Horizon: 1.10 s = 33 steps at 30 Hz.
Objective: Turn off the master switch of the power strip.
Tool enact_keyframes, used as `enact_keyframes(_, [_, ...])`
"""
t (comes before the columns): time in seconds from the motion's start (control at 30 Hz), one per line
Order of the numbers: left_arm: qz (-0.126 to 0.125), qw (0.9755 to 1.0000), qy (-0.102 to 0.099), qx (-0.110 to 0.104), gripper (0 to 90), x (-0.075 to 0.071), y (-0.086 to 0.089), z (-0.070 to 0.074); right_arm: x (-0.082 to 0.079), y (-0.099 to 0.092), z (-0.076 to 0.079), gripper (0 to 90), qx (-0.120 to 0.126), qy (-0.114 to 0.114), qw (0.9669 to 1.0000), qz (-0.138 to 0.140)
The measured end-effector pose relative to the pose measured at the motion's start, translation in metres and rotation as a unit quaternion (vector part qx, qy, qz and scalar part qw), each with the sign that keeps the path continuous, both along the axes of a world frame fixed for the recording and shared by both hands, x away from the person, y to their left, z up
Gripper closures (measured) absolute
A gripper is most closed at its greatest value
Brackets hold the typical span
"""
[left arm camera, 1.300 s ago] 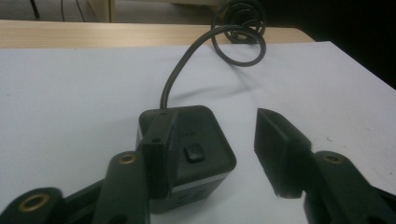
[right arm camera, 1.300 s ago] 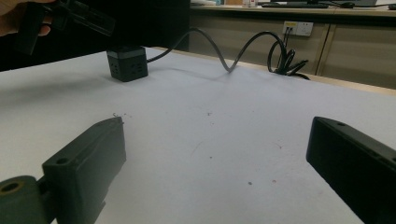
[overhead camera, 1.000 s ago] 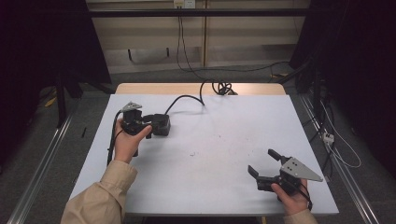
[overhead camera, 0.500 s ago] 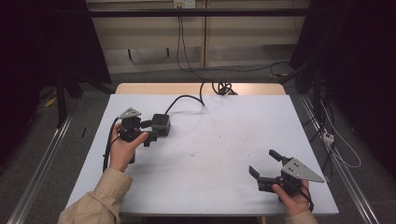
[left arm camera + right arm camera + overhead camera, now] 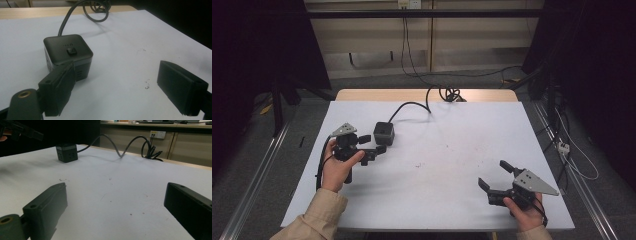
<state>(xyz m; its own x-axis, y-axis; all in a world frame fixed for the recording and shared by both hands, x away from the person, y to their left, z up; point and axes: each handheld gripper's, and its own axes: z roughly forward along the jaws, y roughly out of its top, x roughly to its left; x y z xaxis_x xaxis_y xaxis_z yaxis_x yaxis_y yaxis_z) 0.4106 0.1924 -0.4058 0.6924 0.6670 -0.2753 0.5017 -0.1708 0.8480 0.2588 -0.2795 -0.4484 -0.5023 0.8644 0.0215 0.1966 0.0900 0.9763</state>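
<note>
A black cube (image 5: pixel 383 133) with a button on top stands on the white table (image 5: pixel 447 145) at the left. A black cable (image 5: pixel 411 105) runs from the cube to the far edge. My left gripper (image 5: pixel 373 144) sits just in front of the cube, open. Its jaws have just been opening and nothing is between them. In the left gripper view the cube (image 5: pixel 67 53) stands just past the left jaw of my left gripper (image 5: pixel 116 75), outside the gap. My right gripper (image 5: pixel 493 173) rests open and holds nothing at the near right. The right gripper view has the cube (image 5: pixel 66 152) far off beyond my right gripper (image 5: pixel 115 192).
The cable ends in a coil (image 5: pixel 449 93) at the table's wooden far edge (image 5: pixel 422 95). Small dark specks (image 5: pixel 418 164) dot the tabletop. A wall socket (image 5: pixel 157 134) sits on the cabinets behind. Dark floor and loose wires surround the table.
My left gripper has drawn back from the cube toward the near left and its jaws have spread. The cube stays where it was. The right gripper has not moved.
</note>
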Motion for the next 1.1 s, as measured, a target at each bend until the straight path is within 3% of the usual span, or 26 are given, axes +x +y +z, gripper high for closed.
enact_keyframes(0.8, [-0.002, 0.9998, -0.010, 0.016, 13.5, -0.023, 0.016, -0.013, -0.001, 0.000, 0.001, 4.2, 0.000, 0.000, 1.0000, -0.002])
enact_keyframes(1.1, [-0.005, 0.9998, -0.015, 0.008, 13.5, -0.030, 0.020, -0.016, -0.001, 0.000, 0.001, 4.2, 0.000, 0.000, 1.0000, 0.000])
